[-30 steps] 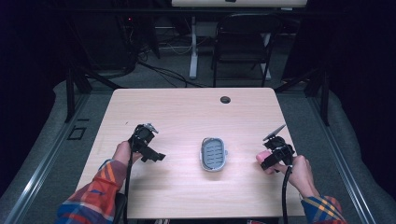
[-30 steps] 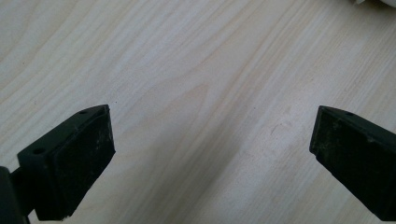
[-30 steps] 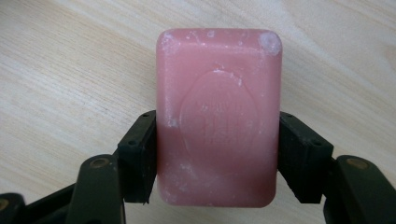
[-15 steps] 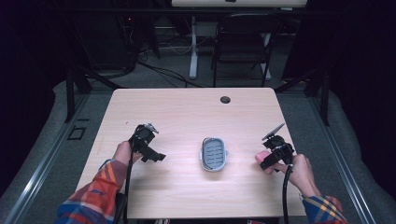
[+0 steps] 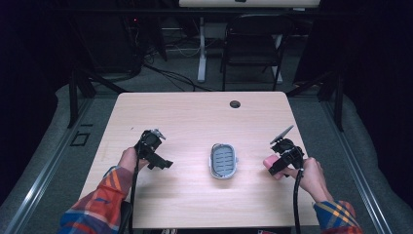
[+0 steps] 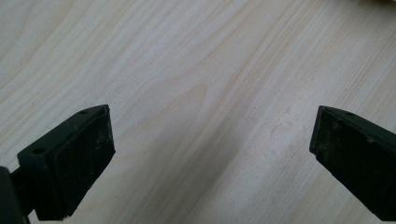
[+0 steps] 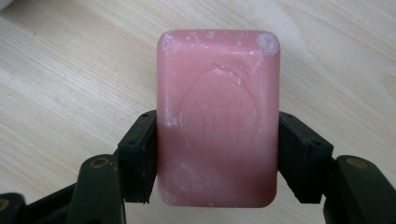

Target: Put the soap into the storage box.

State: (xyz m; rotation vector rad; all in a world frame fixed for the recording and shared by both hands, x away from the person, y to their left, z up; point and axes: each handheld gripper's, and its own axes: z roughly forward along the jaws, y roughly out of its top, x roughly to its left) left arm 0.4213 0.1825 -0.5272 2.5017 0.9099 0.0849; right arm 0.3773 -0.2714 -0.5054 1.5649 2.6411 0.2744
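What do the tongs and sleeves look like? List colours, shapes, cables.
Both tongs, left and right, are black with two blocky, wedge-tipped jaws. A black cable trails from the right one. A grey plate tops it. The sleeves are orange, blue and red plaid.

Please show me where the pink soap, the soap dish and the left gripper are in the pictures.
Pink soap (image 7: 218, 116): right gripper view, on its stamped face.
Soap dish (image 5: 223, 160): high view, on its ridged grey inside.
Left gripper (image 6: 210, 140): left gripper view, midway between its spread jaws.

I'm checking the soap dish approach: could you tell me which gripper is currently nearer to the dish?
Right, narrowly. The right gripper, clamping the pink soap, sits just right of the soap dish; the open left gripper sits farther off, to its left.
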